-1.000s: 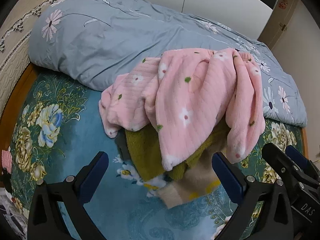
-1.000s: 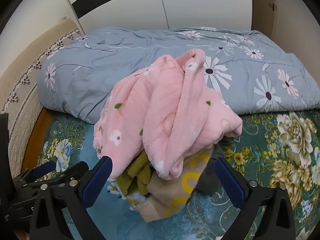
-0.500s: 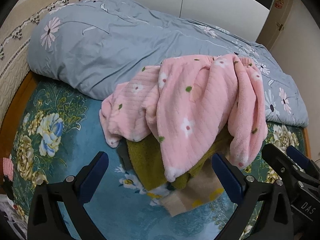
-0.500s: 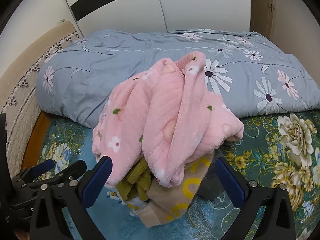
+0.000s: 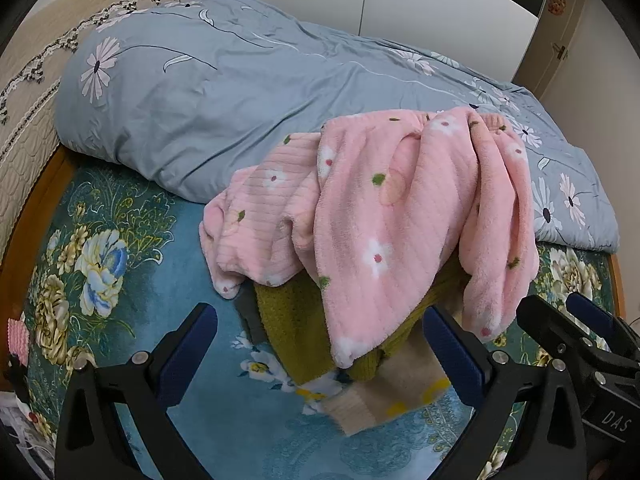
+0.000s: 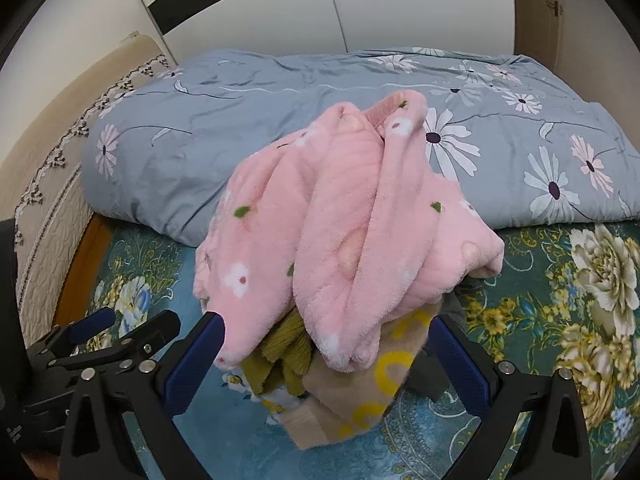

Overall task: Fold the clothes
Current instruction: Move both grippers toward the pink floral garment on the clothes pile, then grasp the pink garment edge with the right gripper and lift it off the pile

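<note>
A heap of clothes lies on the bed. On top is a pink fleece garment (image 5: 392, 208) with white flowers, also in the right wrist view (image 6: 340, 232). Under it lie an olive knit (image 5: 296, 328) and a beige piece with yellow marks (image 5: 384, 400), both also in the right wrist view: olive knit (image 6: 288, 348), beige piece (image 6: 360, 396). My left gripper (image 5: 320, 348) is open and empty, just short of the heap. My right gripper (image 6: 326, 356) is open and empty, its fingers either side of the heap's near edge. The right gripper shows at the left view's right edge (image 5: 580, 344).
A grey-blue flowered duvet (image 5: 224, 92) is bunched behind the heap, across the bed. The teal floral bedsheet (image 5: 100, 264) spreads around the heap. A wooden bed edge (image 6: 76, 264) and beige quilted headboard are on the left. White wardrobe doors stand behind.
Both grippers have drawn back and risen slightly, so the heap sits a little lower and farther in both views. The clothes have not moved. Both grippers stay open.
</note>
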The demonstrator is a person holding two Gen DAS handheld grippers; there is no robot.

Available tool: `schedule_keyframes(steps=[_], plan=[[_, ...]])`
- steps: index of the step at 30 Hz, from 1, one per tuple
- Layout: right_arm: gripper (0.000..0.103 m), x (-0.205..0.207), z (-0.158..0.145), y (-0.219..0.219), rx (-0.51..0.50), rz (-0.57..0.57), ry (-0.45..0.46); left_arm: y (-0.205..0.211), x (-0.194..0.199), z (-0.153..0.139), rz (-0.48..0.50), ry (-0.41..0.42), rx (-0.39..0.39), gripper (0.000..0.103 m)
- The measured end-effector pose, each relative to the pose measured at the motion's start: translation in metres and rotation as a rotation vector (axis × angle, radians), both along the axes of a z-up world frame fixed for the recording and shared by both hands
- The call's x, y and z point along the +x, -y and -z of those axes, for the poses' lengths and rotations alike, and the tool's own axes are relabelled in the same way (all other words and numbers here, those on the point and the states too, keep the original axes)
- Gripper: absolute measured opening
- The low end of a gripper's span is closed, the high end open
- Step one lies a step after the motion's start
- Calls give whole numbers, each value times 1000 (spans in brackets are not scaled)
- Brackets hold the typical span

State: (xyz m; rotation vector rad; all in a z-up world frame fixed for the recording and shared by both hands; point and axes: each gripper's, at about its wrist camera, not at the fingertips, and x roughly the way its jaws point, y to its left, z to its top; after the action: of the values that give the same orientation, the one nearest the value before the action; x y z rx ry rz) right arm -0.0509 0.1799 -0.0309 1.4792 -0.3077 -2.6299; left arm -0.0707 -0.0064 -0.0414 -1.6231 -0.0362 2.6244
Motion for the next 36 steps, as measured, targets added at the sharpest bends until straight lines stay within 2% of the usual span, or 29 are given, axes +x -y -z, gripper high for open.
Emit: schedule_keyframes(steps=[11, 17, 21, 25, 27, 29, 32, 36], plan=[[103, -7, 2, -3, -5, -20, 10, 11, -5, -2, 3, 7, 56, 102], [103, -44, -10, -15, 17, 4, -1, 48, 0, -12, -66, -19, 67, 102], [100, -79, -2, -17, 25, 31, 29, 71, 9, -13, -100, -17, 69, 102], [81, -107, 15, -24, 0, 100, 88, 88, 23, -10, -122, -2, 47, 102], [65, -118, 27, -28, -36, 127, 146, 99, 32, -6, -144, 14, 38, 102], [39, -123, 37, -34, -68, 162, 192, 110, 40, -5, -167, 24, 39, 102], [19, -119, 31, -40, -99, 183, 187, 123, 49, -6, -191, 27, 35, 102], [14, -100, -3, -40, -135, 126, 101, 136, 61, -12, -215, 22, 46, 102]])
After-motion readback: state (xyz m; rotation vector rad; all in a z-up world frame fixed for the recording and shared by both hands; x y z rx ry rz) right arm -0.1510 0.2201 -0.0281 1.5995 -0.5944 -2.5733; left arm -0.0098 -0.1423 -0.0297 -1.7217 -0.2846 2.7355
